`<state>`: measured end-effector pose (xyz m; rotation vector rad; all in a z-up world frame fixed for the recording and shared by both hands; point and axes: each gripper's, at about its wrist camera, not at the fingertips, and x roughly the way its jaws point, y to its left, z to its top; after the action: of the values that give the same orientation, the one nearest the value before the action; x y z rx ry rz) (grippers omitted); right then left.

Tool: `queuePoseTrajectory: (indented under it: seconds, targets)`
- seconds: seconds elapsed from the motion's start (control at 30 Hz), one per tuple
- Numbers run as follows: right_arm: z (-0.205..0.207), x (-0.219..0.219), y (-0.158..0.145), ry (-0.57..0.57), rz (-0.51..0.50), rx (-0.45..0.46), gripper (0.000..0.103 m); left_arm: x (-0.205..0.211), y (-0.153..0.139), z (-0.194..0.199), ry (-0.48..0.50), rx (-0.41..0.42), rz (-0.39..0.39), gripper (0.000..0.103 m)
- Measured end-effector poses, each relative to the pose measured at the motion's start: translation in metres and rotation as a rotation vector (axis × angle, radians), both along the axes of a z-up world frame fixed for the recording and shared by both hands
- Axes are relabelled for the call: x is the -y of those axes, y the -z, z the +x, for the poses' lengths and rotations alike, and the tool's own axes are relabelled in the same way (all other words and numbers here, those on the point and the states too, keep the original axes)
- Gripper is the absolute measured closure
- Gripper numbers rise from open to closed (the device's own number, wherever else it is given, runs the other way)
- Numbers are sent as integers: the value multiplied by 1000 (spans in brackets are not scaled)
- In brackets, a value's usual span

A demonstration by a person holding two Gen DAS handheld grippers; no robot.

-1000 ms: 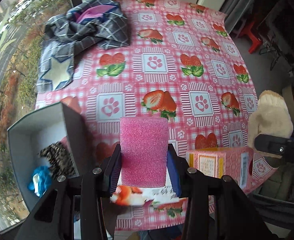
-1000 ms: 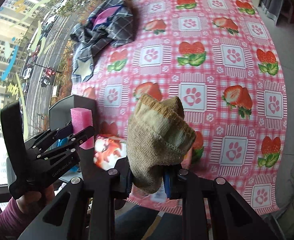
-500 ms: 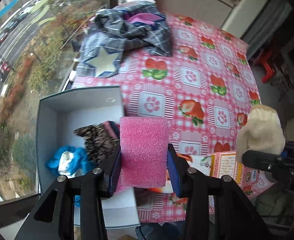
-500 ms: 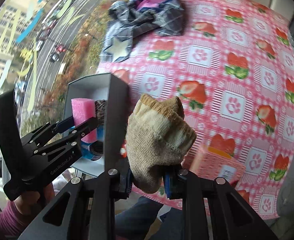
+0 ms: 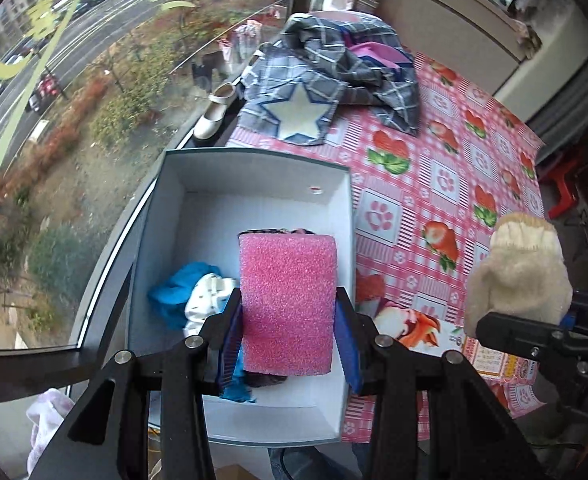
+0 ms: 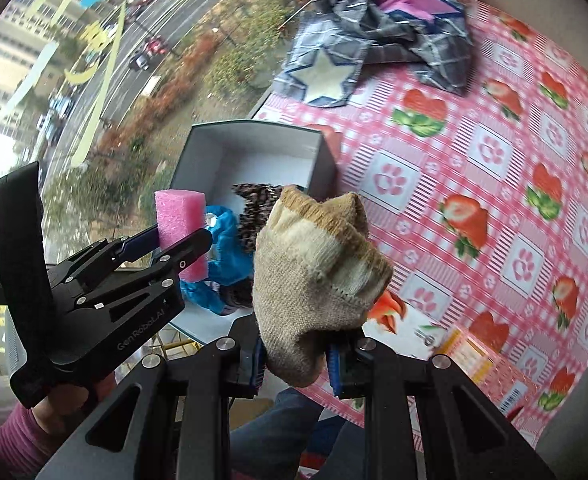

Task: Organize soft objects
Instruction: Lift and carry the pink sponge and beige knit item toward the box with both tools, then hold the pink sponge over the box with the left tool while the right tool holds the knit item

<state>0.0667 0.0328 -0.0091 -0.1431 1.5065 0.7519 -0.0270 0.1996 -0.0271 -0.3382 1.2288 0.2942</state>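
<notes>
My left gripper (image 5: 288,340) is shut on a pink sponge (image 5: 288,304) and holds it above the open grey box (image 5: 254,172); the sponge also shows in the right wrist view (image 6: 180,232). The box (image 6: 254,136) holds a blue cloth (image 5: 174,288), a white spotted cloth (image 5: 208,296) and a dark patterned cloth (image 6: 256,208). My right gripper (image 6: 296,364) is shut on a beige sock (image 6: 314,280), held up to the right of the box; the sock also shows in the left wrist view (image 5: 518,272).
A plaid shirt with a white star (image 5: 334,76) lies at the far end of the strawberry tablecloth (image 5: 434,184). A pink printed carton (image 6: 490,372) lies near the table's front edge. The box stands at the table's window-side edge.
Both grippers have swung left from over the tablecloth. The pink sponge now hangs over the box's inside, and the sock has come closer to the box.
</notes>
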Motion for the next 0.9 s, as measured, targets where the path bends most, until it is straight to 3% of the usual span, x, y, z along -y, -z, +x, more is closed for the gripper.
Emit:
queuePoseTrajectory:
  seconds: [0.9]
  targets:
    - [-4,-71,21,-135,-14,-50,78,-36,6,-25,-98,-32,17,57]
